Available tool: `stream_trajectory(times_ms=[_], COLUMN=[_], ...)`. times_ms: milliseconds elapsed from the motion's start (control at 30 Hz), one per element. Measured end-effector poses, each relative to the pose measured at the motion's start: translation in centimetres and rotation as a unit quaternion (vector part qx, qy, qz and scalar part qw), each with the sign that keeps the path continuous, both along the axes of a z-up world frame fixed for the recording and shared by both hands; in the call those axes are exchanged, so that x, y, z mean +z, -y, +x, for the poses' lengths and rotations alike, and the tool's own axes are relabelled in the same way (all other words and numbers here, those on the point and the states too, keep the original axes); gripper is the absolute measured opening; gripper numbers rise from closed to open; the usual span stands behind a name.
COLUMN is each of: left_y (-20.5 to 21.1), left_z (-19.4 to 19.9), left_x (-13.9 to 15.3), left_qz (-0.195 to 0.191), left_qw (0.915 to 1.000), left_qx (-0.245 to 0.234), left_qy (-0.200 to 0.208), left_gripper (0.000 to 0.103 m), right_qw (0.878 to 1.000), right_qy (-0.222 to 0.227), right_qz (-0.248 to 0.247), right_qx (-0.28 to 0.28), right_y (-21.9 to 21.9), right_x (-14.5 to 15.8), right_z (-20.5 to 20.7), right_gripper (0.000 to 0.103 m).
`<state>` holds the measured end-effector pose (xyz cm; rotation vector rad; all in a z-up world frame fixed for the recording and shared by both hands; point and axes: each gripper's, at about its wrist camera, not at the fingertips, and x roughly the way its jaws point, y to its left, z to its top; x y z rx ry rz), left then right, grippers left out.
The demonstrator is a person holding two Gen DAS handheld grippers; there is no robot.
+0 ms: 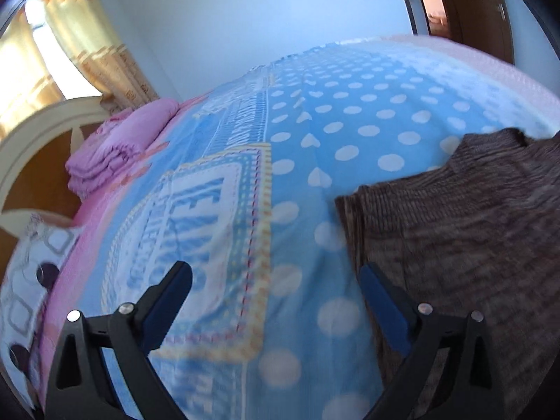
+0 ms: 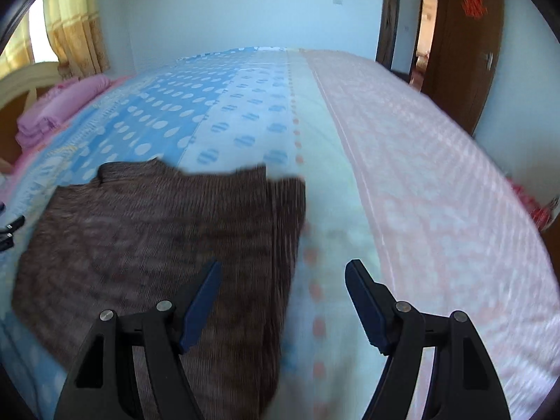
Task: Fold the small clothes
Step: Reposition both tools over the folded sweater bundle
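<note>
Pink folded bedding (image 1: 115, 147), one stack, sits at the far left by the headboard (image 1: 38, 133), and one brown ribbed garment (image 2: 157, 238) lies flat on the bed's blue dotted cover (image 1: 315, 133), its right edge folded over in a narrow strip. Left claw (image 1: 276, 276) is released, spread wide over bare cover with the garment's left edge just beside its right finger. Right claw (image 2: 283, 273) also hangs released, straddling the garment's right edge, with open pale sheet (image 2: 437, 192) beyond.
</note>
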<state>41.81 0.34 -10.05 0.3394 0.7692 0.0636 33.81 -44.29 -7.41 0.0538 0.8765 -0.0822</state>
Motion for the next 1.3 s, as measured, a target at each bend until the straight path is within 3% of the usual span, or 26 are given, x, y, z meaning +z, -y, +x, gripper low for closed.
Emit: stream_trajectory(times_ms=[133,267,333,367,467,500,733,767,800,867,1033,1200,1233,1300], left_y=[-0.6,0.0,0.6,0.8,0.7,0.7,0.7,0.6,0.5,0.2,-0.5,-0.4,-0.4,-0.4], left_z=[-4.6,-6.2,-6.4,-6.3,-5.9,-5.8,-6.5,-6.4,-6.4,-6.3,-6.1,-6.1,-6.2,-6.2], left_x=[0.0,-1.8,-2.8,-3.5,-3.6,-3.5,-4.0,-4.1,-4.2,-4.3,-4.6,-4.6,-4.6,-4.6], left_qz=[-0.061,-0.101,-0.096,-0.087,-0.091,-0.094,-0.080,-0.083,-0.087,-0.098,-0.129,-0.134,-0.132,-0.133], left_qw=[0.9981,0.9946,0.9949,0.9956,0.9947,0.9945,0.9959,0.9955,0.9951,0.9939,0.9898,0.9893,0.9895,0.9896], left_qx=[-0.006,-0.001,0.002,0.010,0.017,0.020,0.023,0.024,0.024,0.025,0.023,0.023,0.023,0.022], left_qy=[0.003,-0.021,-0.031,-0.034,-0.043,-0.042,-0.037,-0.039,-0.041,-0.044,-0.056,-0.054,-0.053,-0.052], left_gripper=[0.099,0.100,0.100,0.100,0.101,0.101,0.103,0.103,0.103,0.103,0.103,0.103,0.103,0.103], right_qw=[0.999,0.997,0.997,0.997,0.996,0.996,0.998,0.998,0.999,0.999,0.998,0.999,0.999,0.998], right_qy=[-0.011,-0.028,-0.042,-0.052,-0.051,-0.052,-0.055,-0.046,-0.033,-0.013,0.004,-0.018,-0.024,-0.042], right_qz=[0.049,0.070,0.065,0.064,0.070,0.074,0.023,0.022,0.023,0.035,0.053,0.042,0.036,0.037], right_qx=[-0.001,0.002,0.006,0.008,0.014,0.018,0.032,0.029,0.027,0.034,0.024,-0.009,-0.017,-0.017], right_y=[0.4,-0.5,-1.2,-1.3,-1.7,-2.0,-3.5,-3.5,-3.4,-3.2,-2.6,-1.9,-1.7,-1.5], right_x=[-1.0,-2.4,-3.4,-4.0,-4.1,-3.9,-3.3,-2.7,-2.0,-0.7,0.0,-2.2,-2.8,-4.0], right_z=[-4.6,-6.5,-6.7,-6.6,-7.1,-7.3,-8.1,-7.9,-7.7,-6.3,1.1,7.5,8.2,9.1], right_gripper=[0.074,0.073,0.054,0.039,0.016,0.014,0.013,0.021,0.039,0.053,0.053,0.053,0.050,0.022])
